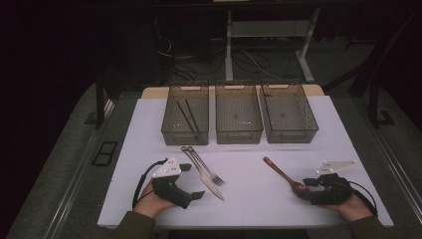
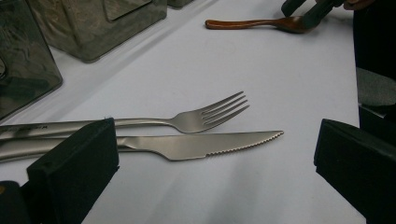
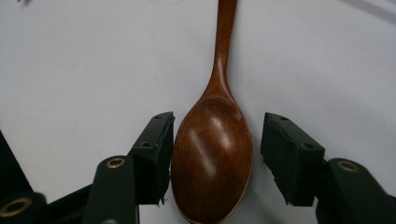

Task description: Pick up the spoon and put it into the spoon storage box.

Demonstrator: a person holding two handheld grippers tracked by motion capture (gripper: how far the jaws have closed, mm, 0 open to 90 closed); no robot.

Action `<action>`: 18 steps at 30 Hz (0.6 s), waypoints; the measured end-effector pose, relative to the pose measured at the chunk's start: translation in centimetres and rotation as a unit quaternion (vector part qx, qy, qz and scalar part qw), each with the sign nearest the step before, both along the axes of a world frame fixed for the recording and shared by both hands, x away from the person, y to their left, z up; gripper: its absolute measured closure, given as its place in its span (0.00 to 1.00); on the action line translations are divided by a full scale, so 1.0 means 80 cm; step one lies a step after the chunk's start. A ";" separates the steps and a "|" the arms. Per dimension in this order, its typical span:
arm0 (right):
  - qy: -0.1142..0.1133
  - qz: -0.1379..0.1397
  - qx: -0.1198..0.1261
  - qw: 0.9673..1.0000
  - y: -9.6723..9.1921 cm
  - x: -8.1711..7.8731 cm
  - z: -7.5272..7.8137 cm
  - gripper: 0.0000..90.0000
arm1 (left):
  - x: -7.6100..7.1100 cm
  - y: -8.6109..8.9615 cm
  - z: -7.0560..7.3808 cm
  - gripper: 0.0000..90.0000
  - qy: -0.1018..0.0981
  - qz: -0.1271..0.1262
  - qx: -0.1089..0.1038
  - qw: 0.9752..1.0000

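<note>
Straddling the wooden spoon (image 3: 212, 154) bowl: right tongs (image 3: 215, 156) open, one pad touching | handle points far-left across table (image 1: 249, 199) | left tongs (image 2: 215, 172) open near knife (image 2: 196, 145).

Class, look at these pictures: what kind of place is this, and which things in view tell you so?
Probably a lab or workshop set up for sorting practice, not a kitchen. A white table holds three clear bins in a row, cables trail across the floor behind, and hand-held grippers work the cutlery.

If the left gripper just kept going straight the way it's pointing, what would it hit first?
Probably the knife, lying flat between the left gripper's open jaws, with the fork just beyond it; exact depth is unclear.
</note>
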State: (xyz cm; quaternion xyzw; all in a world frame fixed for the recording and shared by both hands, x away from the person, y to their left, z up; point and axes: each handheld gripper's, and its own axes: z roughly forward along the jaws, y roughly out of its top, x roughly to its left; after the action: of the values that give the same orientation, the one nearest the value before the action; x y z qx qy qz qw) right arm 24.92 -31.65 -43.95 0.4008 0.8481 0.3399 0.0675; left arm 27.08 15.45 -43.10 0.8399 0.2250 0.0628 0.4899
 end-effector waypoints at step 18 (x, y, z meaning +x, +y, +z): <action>0.006 0.026 -0.027 0.999 0.013 -0.006 -0.001 0.69 | 0.000 -0.001 0.000 0.00 -0.001 -0.001 0.002 1.000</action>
State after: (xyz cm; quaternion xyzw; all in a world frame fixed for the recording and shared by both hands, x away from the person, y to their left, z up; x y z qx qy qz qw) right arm 24.48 -30.65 -44.07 0.3786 0.8675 0.3160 0.0646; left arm 27.08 15.38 -43.14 0.8410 0.2238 0.0634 0.4885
